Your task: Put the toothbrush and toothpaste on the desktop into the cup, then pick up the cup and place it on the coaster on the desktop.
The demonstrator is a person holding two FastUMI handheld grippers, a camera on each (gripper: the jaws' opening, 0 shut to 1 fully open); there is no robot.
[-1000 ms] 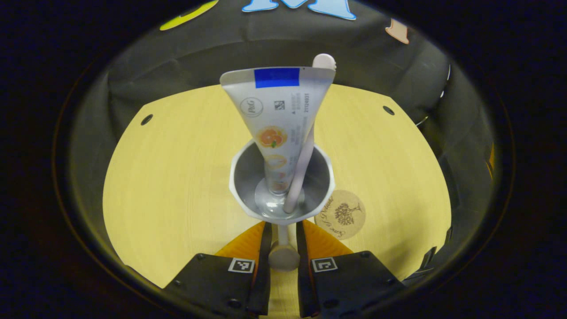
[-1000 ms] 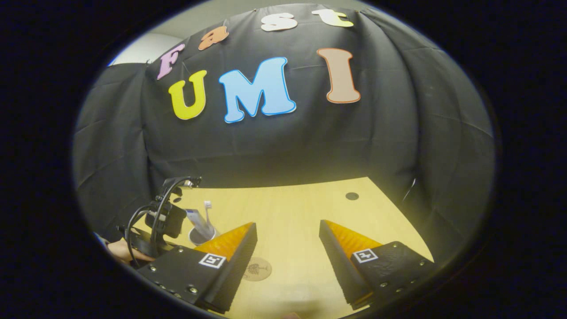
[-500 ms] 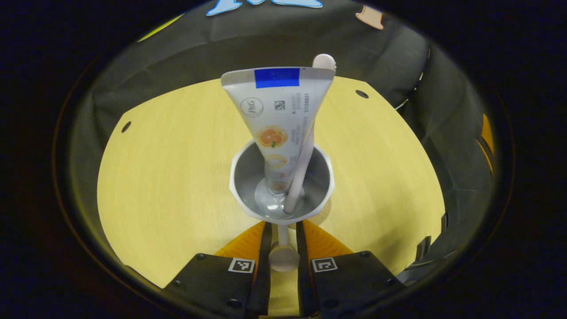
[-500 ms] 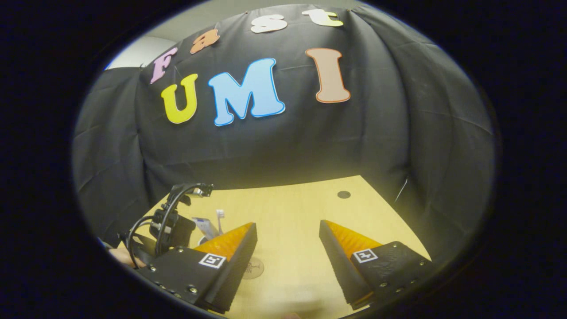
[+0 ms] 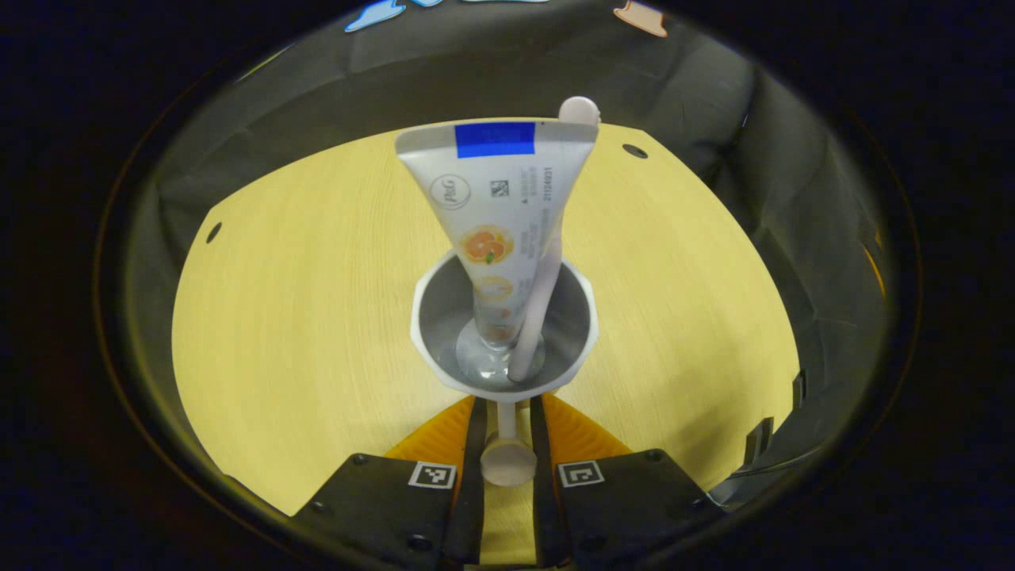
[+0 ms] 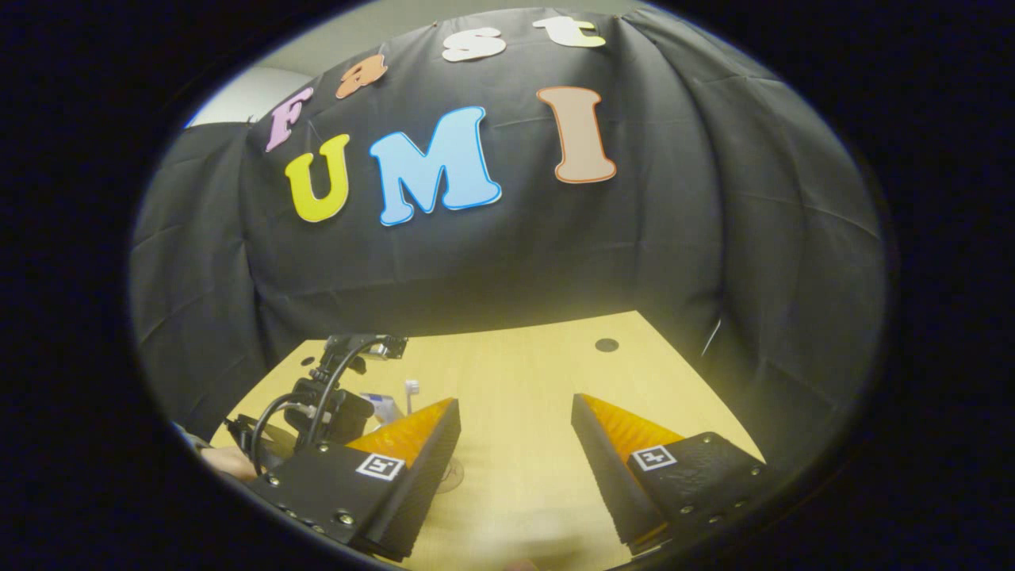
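Observation:
In the left gripper view, a pale cup [image 5: 444, 349] is held by its handle [image 5: 506, 460], with my left gripper [image 5: 506, 412] shut on that handle. A toothpaste tube [image 5: 496, 198] stands cap-down in the cup, and a light toothbrush [image 5: 543, 285] leans beside it. In the right gripper view, the left gripper [image 6: 333, 404] sits at the lower left with the toothbrush head [image 6: 411, 387] sticking up behind it. An edge of the round coaster [image 6: 452, 474] peeks out beside my right gripper [image 6: 515, 403], which is open and holds nothing. I cannot tell whether the cup touches the coaster.
The yellow wooden tabletop [image 5: 301, 301] has small dark holes near its far corners [image 5: 634, 151] [image 6: 607, 345]. Black cloth walls close in behind and on both sides. A person's hand [image 6: 230, 458] holds the left gripper.
The left gripper has carried the cup to the right, over the coaster, which now lies hidden under the cup in the left gripper view. The right gripper stays open, almost still.

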